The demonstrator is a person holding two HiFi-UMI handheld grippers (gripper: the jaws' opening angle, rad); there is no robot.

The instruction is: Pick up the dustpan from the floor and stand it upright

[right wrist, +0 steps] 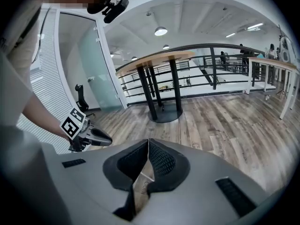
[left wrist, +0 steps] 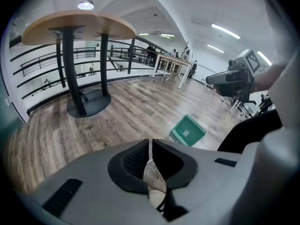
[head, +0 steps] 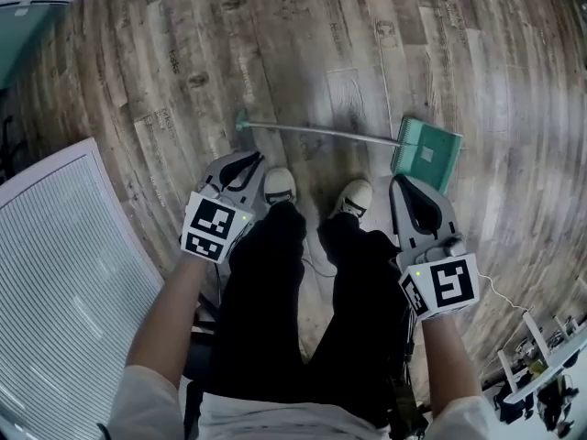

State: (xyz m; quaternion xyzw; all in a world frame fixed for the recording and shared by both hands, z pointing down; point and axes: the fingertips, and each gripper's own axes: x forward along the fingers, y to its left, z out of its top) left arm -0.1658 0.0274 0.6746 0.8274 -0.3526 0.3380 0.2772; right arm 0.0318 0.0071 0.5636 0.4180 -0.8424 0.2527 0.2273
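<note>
A green dustpan (head: 427,152) lies flat on the wood floor, its long thin metal handle (head: 321,133) running left to a green end cap. It also shows in the left gripper view as the dustpan (left wrist: 187,131), ahead and to the right of the jaws. My left gripper (head: 251,160) hangs above the floor beside the left shoe, short of the handle, shut and holding nothing. My right gripper (head: 403,182) hovers just on the near side of the pan, apart from it, also shut and holding nothing. In their own views the left gripper (left wrist: 150,142) and right gripper (right wrist: 148,142) show their pads meeting.
The person's two shoes (head: 280,185) and dark trouser legs stand between the grippers. A white slatted panel (head: 64,273) fills the lower left. A round wooden table (left wrist: 79,26) on a black pedestal stands further off, with railings and desks beyond.
</note>
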